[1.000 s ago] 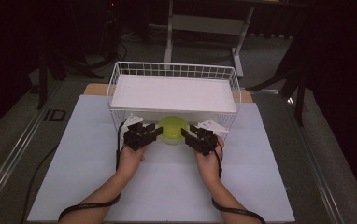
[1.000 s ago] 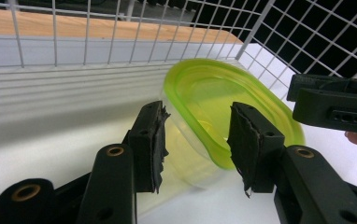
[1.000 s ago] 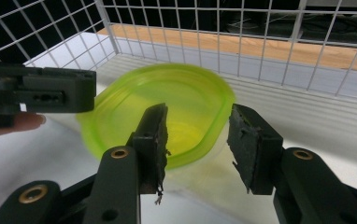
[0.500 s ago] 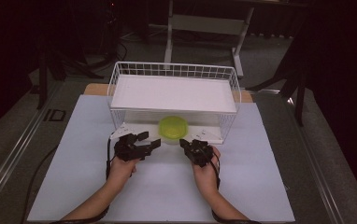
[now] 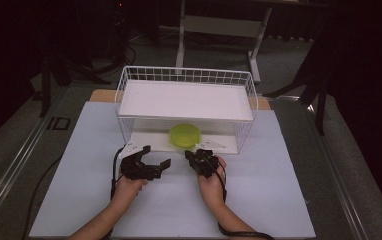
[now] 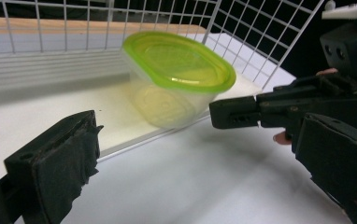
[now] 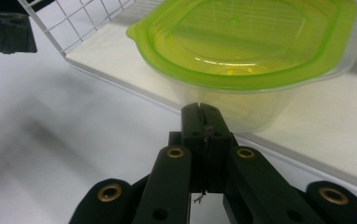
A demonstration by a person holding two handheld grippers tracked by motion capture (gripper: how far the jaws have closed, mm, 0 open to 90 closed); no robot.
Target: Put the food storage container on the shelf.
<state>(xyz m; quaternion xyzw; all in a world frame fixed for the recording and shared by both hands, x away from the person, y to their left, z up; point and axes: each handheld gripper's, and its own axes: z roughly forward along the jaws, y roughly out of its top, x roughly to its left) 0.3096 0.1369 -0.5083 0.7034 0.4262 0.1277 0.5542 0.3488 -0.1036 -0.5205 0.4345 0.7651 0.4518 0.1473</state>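
Green-lidded tub (image 5: 185, 135) sits on lower shelf of white wire rack (image 5: 186, 76), near its front edge, lid on, upright. Left gripper (image 5: 155, 161) on near side, left of tub, jaws spread wide, grasping nothing. Right gripper (image 5: 193, 155) just in front of tub, jaws pressed together, empty, tips close to tub wall, apart from it. Both over white table sheet (image 5: 274, 195).

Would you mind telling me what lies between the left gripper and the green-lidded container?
Only bare white table and the shelf's front edge separate the left gripper from the container, judging by the left gripper view.
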